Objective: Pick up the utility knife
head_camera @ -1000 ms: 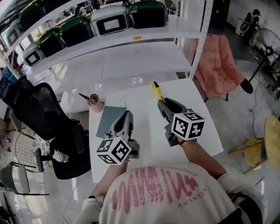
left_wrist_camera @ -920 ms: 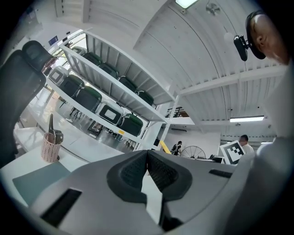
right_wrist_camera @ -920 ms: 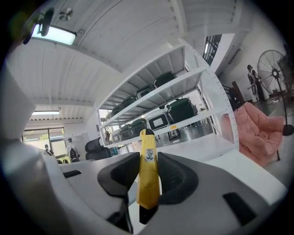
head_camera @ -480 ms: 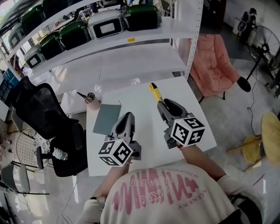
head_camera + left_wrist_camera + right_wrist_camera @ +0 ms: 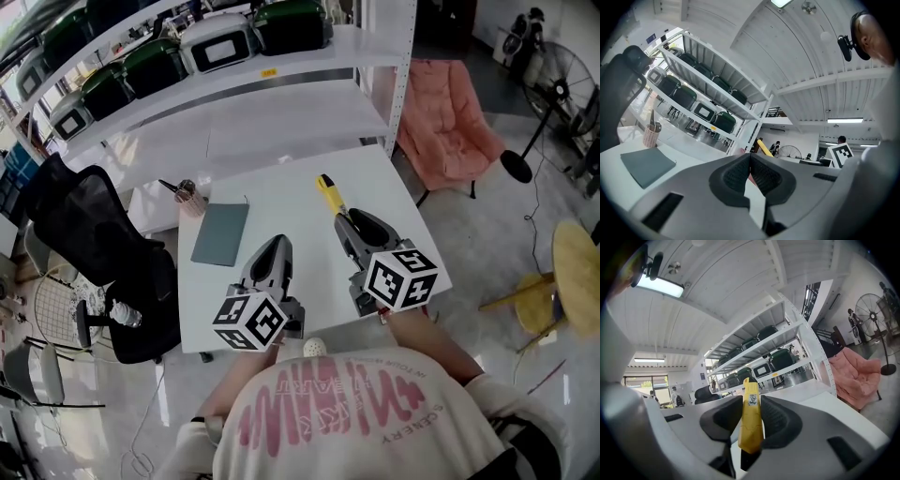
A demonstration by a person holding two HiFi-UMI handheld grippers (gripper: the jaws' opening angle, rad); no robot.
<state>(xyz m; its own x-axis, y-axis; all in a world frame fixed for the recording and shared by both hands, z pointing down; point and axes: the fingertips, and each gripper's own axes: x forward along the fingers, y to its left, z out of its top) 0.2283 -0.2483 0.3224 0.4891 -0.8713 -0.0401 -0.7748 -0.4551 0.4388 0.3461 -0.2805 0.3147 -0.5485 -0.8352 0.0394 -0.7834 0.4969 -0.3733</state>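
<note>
The yellow utility knife [image 5: 328,193] is held level above the white table [image 5: 281,192], its front end sticking out ahead of my right gripper [image 5: 345,219]. In the right gripper view the knife [image 5: 751,420] stands on edge between the two pads of the right gripper [image 5: 751,414], which are shut on it. My left gripper [image 5: 277,244] hovers beside it over the table's near edge. Its tips [image 5: 750,157] meet with nothing between them. The knife [image 5: 764,148] also shows far off in the left gripper view.
A grey mat [image 5: 220,233] and a pen cup [image 5: 187,195] sit at the table's left. A black office chair [image 5: 84,234] stands to the left, a shelf rack with green cases [image 5: 234,42] behind, a pink chair [image 5: 441,127] and a fan [image 5: 553,75] to the right.
Both grippers have drawn back together from the table's middle to its near edge, the knife still in the right one. The table now lies farther ahead of them.
</note>
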